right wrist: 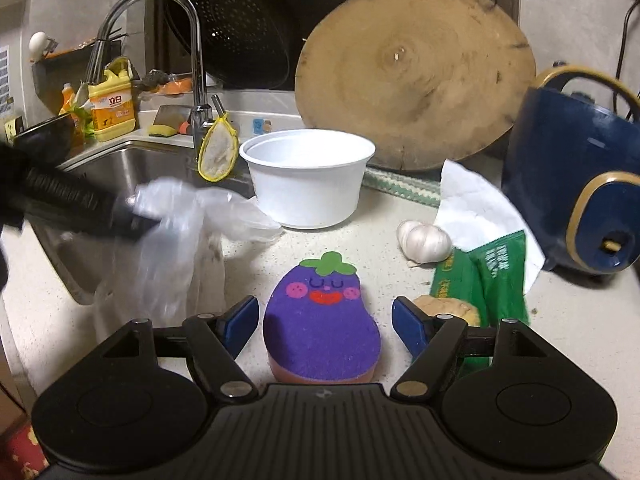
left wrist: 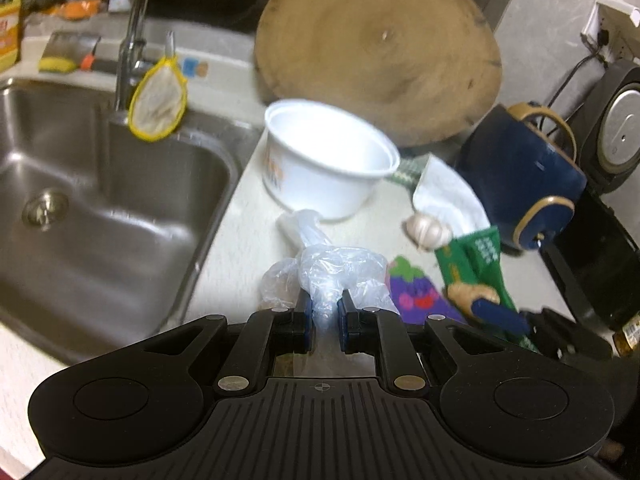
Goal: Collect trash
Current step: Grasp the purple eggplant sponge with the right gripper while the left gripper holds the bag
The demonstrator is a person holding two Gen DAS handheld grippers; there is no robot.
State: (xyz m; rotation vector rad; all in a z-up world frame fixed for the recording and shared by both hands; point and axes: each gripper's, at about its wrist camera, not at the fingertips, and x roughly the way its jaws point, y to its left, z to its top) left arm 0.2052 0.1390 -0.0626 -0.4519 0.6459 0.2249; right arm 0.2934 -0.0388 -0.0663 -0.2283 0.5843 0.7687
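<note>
Left gripper: clenched on clear plastic bag, just left of eggplant sponge. Right gripper: spread wide, fingers flanking the sponge, untouching.

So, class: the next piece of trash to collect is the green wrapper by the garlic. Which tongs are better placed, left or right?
Right. The right tongs are open and empty, with the green wrapper just beside their right finger. The left tongs are already shut on the plastic bag.
</note>
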